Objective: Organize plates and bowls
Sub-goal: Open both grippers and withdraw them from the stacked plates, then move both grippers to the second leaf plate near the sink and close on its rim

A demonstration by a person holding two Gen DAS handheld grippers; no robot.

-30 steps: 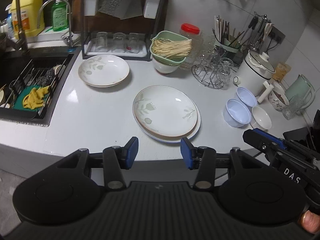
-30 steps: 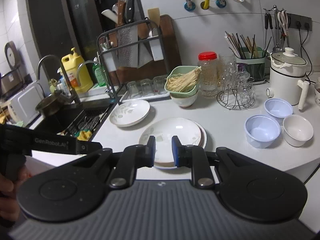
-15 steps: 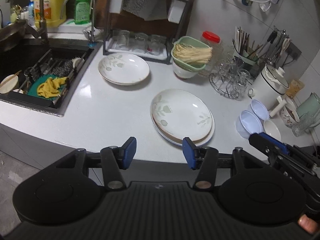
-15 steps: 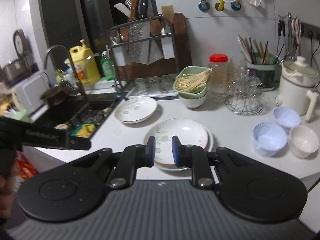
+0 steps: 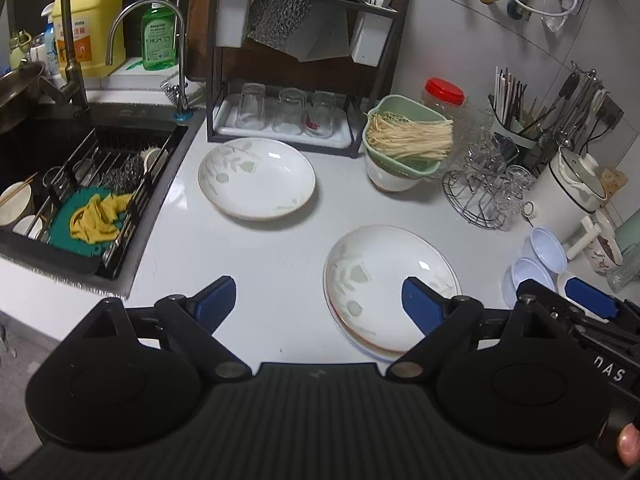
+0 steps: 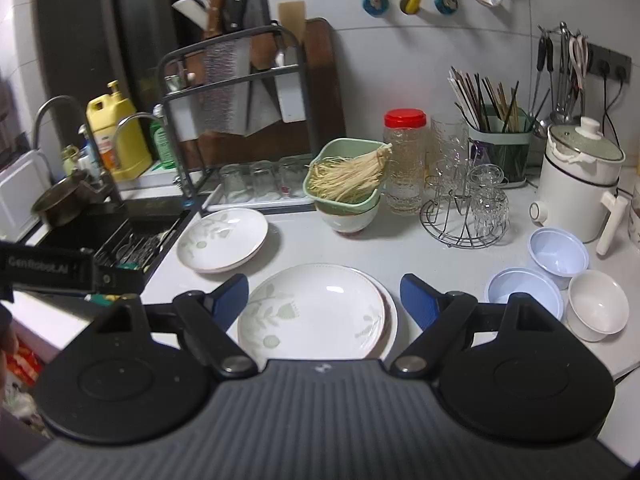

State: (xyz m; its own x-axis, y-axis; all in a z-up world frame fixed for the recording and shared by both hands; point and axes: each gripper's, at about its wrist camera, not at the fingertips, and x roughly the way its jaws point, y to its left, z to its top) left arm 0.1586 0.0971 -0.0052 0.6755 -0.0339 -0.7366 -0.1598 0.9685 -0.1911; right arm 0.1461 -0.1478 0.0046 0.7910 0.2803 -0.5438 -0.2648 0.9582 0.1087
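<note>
Both grippers had opened wide since earlier, holding nothing; the stacked plates [image 6: 316, 312] lay directly ahead of the right gripper [image 6: 325, 294], nearer than the left gripper [image 5: 318, 302].

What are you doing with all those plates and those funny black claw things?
A person holds a gripping tool in each hand above a kitchen counter. Both the left tool and the right tool are open and hold nothing. The right one frames the stacked plates near the counter's edge. Another plate sits alone by the sink, and three small bowls wait to the right. Nothing has been picked up.
</note>
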